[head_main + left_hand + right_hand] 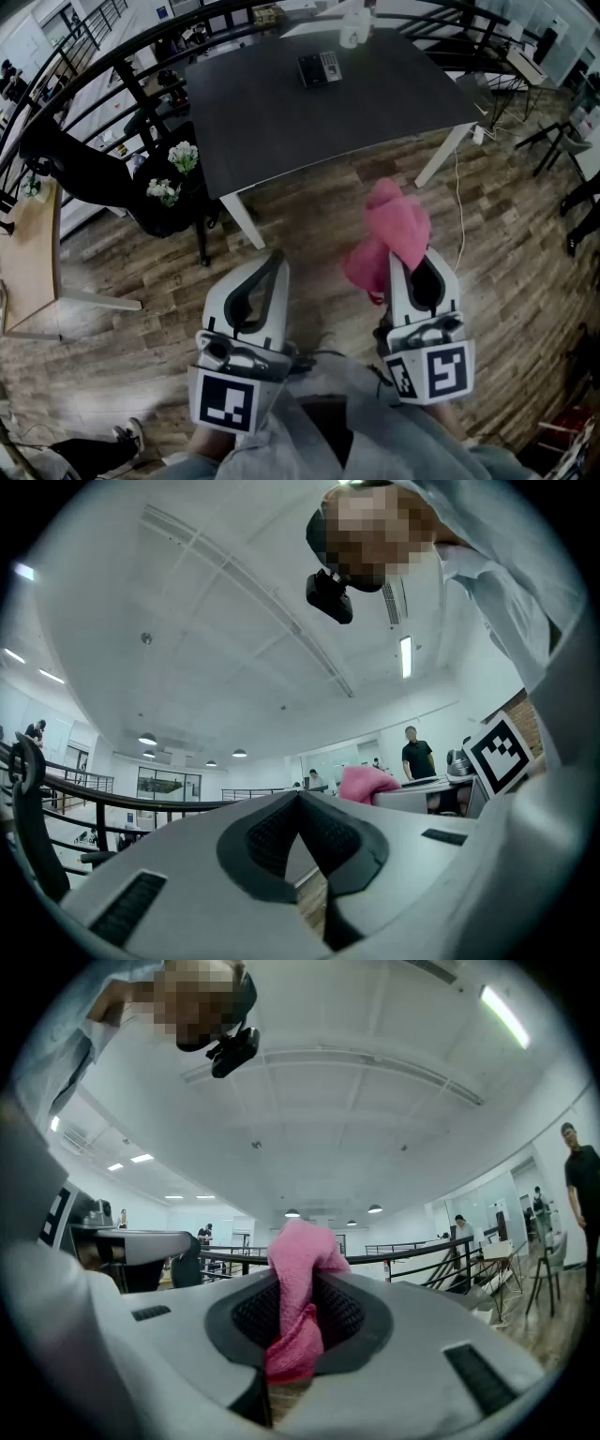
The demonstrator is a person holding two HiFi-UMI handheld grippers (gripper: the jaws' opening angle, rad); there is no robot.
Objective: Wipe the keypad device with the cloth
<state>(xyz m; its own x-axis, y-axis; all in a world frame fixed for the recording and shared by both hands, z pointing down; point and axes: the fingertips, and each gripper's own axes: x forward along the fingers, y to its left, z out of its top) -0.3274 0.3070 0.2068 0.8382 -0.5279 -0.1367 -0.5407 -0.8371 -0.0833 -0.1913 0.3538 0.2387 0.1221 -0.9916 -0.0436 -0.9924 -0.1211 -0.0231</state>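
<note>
So the right gripper (300,1288) is pinching the pink cloth (296,1246), left gripper (300,799) is sitting jaws-together and empty — keypad device (319,67) is lying on the table (281,122).

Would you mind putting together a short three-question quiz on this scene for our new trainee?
1. True or false: the pink cloth is touching the keypad device.
2. Multiple choice: the keypad device lies on A) the wooden floor, B) the dark table, C) a chair.
3. Short answer: which gripper holds the cloth, and how does the other one stand?

Key:
1. False. The cloth is held up over the floor, well short of the table.
2. B.
3. The right gripper is shut on the cloth. The left gripper is shut and empty.
</note>
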